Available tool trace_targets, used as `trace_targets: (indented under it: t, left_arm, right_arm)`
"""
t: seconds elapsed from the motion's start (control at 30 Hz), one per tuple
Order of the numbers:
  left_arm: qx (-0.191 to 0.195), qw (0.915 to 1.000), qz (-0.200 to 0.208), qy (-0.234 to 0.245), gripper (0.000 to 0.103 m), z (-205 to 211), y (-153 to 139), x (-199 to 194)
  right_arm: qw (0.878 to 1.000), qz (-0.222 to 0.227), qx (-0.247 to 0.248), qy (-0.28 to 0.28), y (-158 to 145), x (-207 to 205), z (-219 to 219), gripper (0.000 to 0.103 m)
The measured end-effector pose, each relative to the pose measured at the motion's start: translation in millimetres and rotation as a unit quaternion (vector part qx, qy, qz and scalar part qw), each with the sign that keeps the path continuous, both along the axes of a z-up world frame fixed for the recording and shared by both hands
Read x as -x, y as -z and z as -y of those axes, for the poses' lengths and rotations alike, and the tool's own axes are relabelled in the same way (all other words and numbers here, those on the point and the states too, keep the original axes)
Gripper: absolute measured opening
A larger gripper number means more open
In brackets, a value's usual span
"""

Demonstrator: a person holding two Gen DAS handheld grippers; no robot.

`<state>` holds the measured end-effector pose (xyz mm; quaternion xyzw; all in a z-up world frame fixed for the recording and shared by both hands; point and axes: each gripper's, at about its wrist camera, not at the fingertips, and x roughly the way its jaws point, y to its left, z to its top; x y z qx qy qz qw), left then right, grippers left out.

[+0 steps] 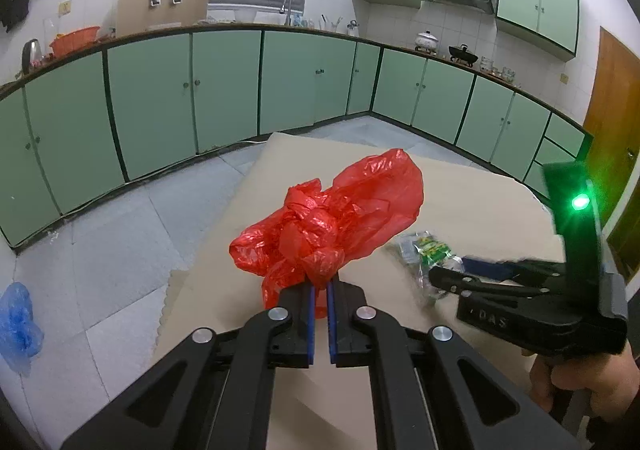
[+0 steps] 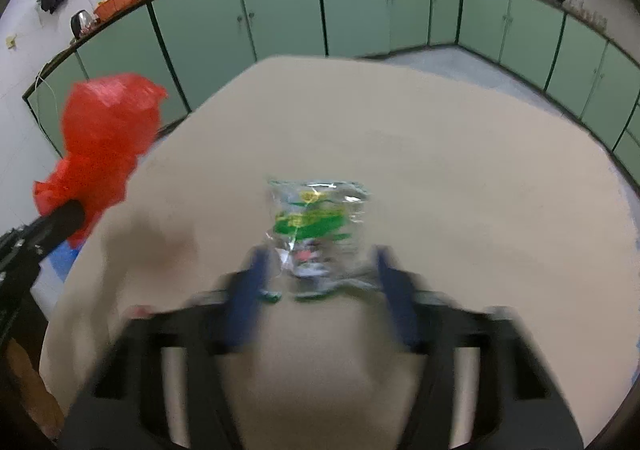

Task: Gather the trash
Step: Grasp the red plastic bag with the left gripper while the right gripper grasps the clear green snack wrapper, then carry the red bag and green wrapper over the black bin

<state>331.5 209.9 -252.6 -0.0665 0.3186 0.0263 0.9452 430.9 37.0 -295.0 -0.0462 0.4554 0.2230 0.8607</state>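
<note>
Left gripper (image 1: 320,292) clamped on a twisted fold of red plastic bag (image 1: 340,213), bag held up over tan cardboard sheet (image 1: 480,193); right gripper (image 2: 320,270) with blue pads (image 2: 244,302) spread wide on either side of a crumpled clear wrapper with green print (image 2: 316,221), wrapper lying on the cardboard near the bag. Right view blurred, so contact between pads and wrapper not determinable. Likely risks: thin, slick film sliding out or skidding forward if pads close on an edge only; bag mouth bunched shut in the left grip, leaving no opening for the wrapper.
</note>
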Motion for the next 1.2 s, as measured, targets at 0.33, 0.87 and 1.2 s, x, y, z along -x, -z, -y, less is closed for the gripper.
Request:
trace_targets:
  t: [0.33, 0.87, 1.2]
  left_arm:
    - [0.001, 0.9999, 0.014, 0.002, 0.005, 14, -11, 17]
    - [-0.003, 0.9986, 0.05, 0.017, 0.005, 45, -64, 55]
    - [-0.002, 0.9972, 0.066, 0.034, 0.005, 74, -93, 82]
  right_arm:
    - [0.999, 0.035, -0.017, -0.008, -28, 18, 19, 0.014]
    - [0.997, 0.066, -0.035, 0.017, -84, 58, 69, 0.013]
    - [0.994, 0.094, -0.046, 0.043, -123, 97, 114, 0.013]
